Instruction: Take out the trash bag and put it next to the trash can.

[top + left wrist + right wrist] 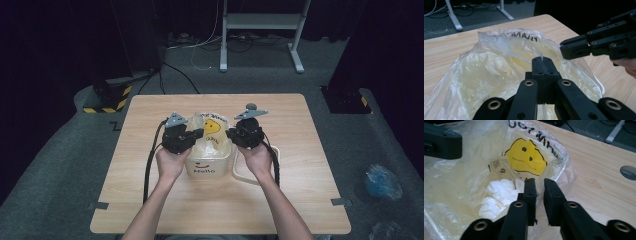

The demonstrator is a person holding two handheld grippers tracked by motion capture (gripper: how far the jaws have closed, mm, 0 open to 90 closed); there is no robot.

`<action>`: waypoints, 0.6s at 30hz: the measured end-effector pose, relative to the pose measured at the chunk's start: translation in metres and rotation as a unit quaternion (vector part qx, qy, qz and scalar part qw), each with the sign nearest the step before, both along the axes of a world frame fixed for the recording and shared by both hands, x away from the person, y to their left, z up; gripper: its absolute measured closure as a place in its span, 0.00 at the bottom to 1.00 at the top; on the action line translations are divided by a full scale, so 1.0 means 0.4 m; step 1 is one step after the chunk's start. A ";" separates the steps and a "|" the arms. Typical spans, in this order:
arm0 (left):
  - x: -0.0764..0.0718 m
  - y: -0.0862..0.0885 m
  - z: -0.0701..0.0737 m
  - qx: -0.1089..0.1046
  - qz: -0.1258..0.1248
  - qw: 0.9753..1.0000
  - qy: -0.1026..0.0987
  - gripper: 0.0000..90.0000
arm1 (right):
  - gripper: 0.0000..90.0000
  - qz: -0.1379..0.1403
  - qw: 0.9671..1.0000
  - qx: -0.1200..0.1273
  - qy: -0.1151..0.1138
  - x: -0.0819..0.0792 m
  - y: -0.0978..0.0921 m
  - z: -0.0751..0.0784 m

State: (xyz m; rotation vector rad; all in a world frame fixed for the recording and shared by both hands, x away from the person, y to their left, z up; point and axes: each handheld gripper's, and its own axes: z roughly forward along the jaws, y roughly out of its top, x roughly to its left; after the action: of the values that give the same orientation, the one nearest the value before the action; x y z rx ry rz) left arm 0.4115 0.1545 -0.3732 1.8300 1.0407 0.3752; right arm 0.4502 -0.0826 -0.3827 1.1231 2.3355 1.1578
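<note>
My left tool (541, 65) pinches the clear plastic smiley-face bag (499, 170); my right tool (539, 185), slightly parted, straddles its rim. I'd close fully before spreading.

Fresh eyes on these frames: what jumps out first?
The clear plastic bag with a yellow smiley face, lining a small white bin marked "Hello" at the middle of the wooden table. The left gripper is shut on the bag's rim on one side. The right gripper has the rim between its slightly parted jaws on the other, with crumpled white paper down inside.
</note>
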 end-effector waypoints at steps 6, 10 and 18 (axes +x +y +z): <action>0.000 -0.004 -0.002 0.005 -0.005 1.000 0.000 0.99 | 0.98 0.009 1.000 0.004 0.001 0.002 0.001 -0.001; -0.001 -0.003 -0.002 0.003 -0.008 1.000 -0.001 0.98 | 0.99 0.013 1.000 0.001 -0.002 0.000 0.007 -0.002; 0.002 -0.009 -0.008 -0.009 -0.022 1.000 0.004 0.79 | 1.00 0.025 1.000 0.013 -0.003 -0.002 0.015 0.006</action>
State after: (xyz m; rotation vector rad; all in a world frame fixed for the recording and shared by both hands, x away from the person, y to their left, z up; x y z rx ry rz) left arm 0.4124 0.1508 -0.3763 1.8373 1.0049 0.3309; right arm 0.4494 -0.0764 -0.3802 1.0747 2.3629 1.2112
